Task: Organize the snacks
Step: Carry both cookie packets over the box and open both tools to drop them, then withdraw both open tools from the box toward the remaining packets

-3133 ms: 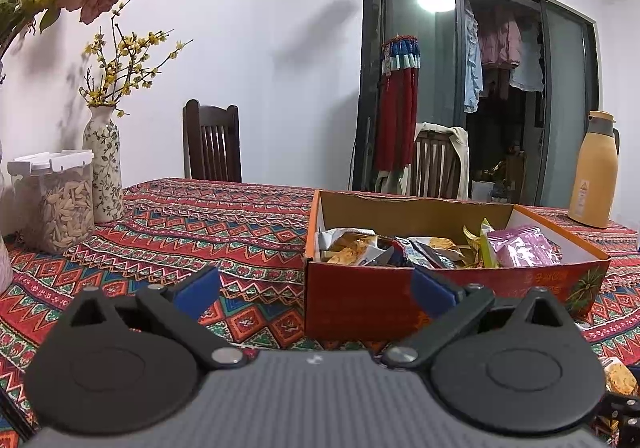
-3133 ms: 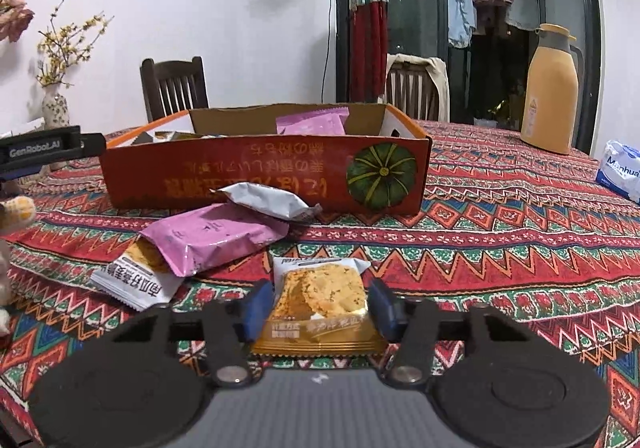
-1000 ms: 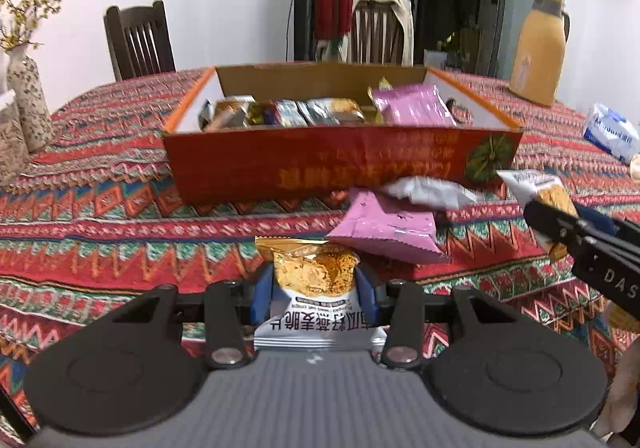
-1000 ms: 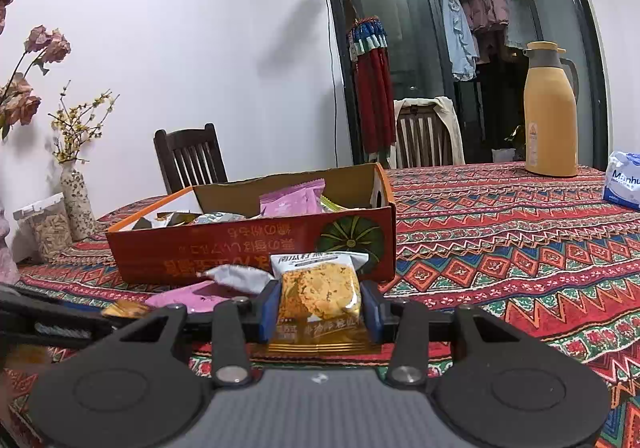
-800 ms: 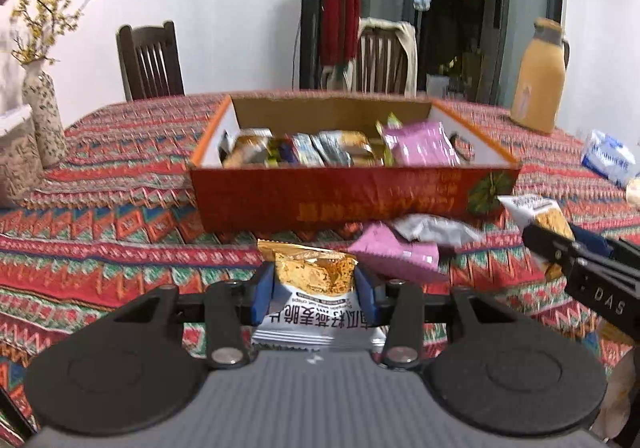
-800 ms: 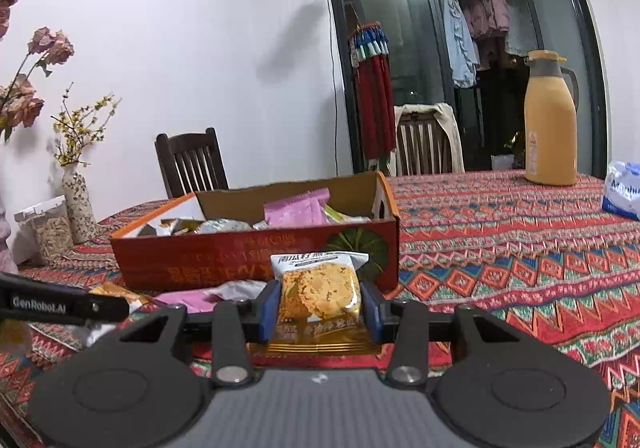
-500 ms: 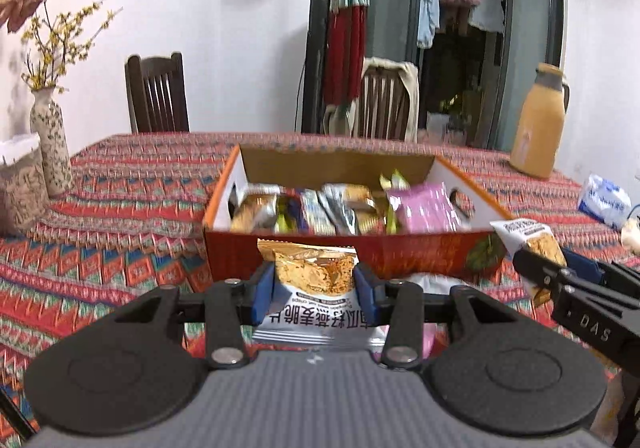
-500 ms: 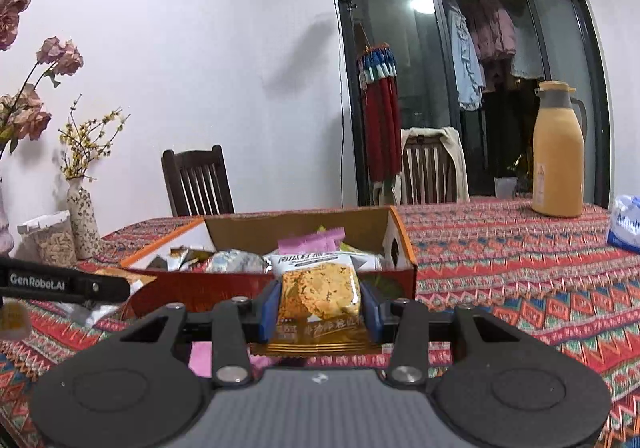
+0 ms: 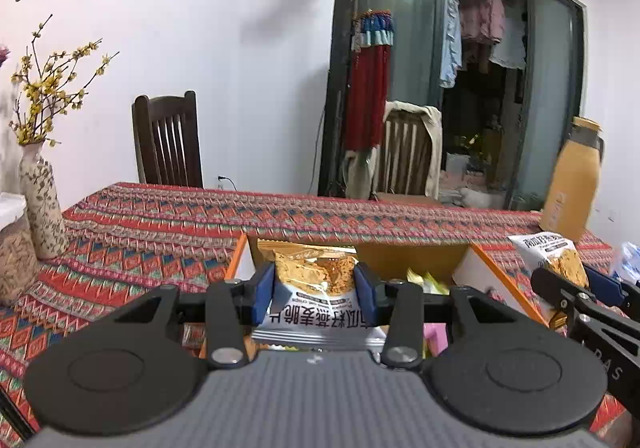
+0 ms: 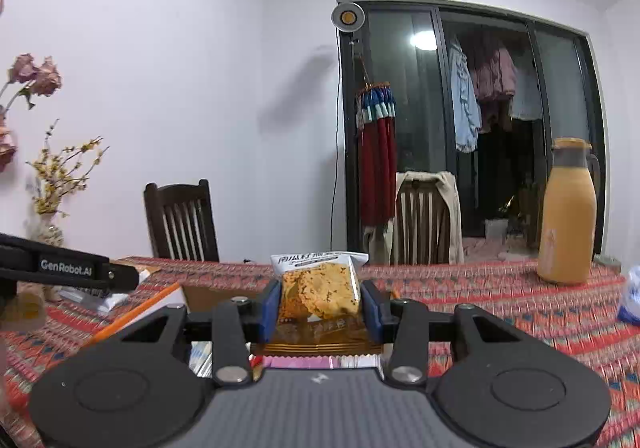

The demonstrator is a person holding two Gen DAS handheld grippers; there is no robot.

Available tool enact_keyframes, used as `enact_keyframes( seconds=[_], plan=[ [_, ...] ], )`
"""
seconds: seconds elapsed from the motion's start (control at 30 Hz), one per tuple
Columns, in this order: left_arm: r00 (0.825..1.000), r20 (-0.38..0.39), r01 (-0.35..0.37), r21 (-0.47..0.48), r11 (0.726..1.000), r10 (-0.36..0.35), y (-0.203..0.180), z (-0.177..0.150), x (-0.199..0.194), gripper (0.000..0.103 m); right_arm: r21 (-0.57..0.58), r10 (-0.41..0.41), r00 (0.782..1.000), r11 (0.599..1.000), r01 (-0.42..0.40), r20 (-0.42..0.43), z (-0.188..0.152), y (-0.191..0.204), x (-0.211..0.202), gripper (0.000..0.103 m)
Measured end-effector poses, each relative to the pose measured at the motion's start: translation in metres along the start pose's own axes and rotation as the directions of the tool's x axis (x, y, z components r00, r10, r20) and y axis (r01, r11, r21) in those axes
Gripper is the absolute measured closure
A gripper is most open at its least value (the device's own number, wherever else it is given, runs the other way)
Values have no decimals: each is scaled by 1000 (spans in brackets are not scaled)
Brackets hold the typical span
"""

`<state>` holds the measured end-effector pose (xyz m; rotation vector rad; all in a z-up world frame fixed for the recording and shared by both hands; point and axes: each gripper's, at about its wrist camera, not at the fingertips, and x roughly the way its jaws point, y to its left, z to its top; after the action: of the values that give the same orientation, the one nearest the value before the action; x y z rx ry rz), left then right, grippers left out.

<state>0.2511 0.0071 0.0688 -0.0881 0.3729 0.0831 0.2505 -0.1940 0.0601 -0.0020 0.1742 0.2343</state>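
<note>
Over the table [image 9: 160, 216], both jaws clamp snack packets [image 9: 314, 280].

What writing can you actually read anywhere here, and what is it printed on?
"GenRobot.AI": side of the left gripper, seen from the right wrist.
"DAS": partial lettering on the right gripper body.
Chinese print on the left snack packet: upside down, unread.
Print on the right snack packet: too blurred.

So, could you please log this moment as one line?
left hand-held gripper: shut on snack packet | right hand-held gripper: shut on cookie packet | both above snack box
</note>
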Motion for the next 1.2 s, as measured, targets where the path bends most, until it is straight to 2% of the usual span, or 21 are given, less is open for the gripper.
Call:
enact_keyframes(
  seconds=[0.13, 0.27, 0.3, 0.5, 0.83, 0.87, 0.9, 0.93, 0.97, 1.0, 1.07, 1.2],
  plan=[
    [1000, 22, -17, -19, 1000, 17, -2, 5, 25, 59, 25, -20, 1000, 999, 19, 5, 4, -1, 34, 61],
    [999, 47, -5, -31, 1000, 7, 4, -9, 49, 59, 35, -26, 999, 999, 28, -47, -13, -6, 60, 61],
    [1000, 23, -4, -18, 1000, 5, 4, -12, 55, 60, 31, -26, 998, 999, 28, -64, -15, -7, 65, 61],
    [1000, -22, -5, -37, 999, 4, 11, -18, 63, 60, 12, -24, 995, 1000, 26, -99, -25, -1, 74, 61],
    [1000, -17, -22, -33, 999, 22, 11, -24, 64, 58, -15, -31, 993, 999, 30, -117, -33, 5, 75, 59],
    [1000, -13, -26, -39, 999, 25, 11, -24, 64, 52, -13, -36, 992, 999, 34, -120, -33, 6, 75, 57],
    [1000, -9, -28, -44, 999, 27, 12, -24, 63, 45, -11, -41, 992, 999, 39, -122, -33, 5, 75, 46],
    [999, -3, -35, -52, 998, 35, 13, -24, 62, 26, -7, -47, 991, 999, 46, -124, -33, 5, 76, 36],
    [999, 9, -49, -62, 997, 49, 15, -24, 60, 5, -1, -56, 991, 998, 56, -119, -33, 3, 75, 19],
    [997, 25, -69, -74, 995, 71, 16, -24, 57, 0, 4, -67, 991, 998, 68, -112, -33, 2, 75, 5],
    [995, 46, -82, -93, 992, 87, 19, -23, 53, 0, 16, -84, 991, 996, 86, -100, -32, 0, 72, 0],
    [996, 41, -81, -87, 993, 85, 17, -23, 52, 0, 21, -108, 988, 994, 112, -114, -35, -3, 74, 0]
  ],
)
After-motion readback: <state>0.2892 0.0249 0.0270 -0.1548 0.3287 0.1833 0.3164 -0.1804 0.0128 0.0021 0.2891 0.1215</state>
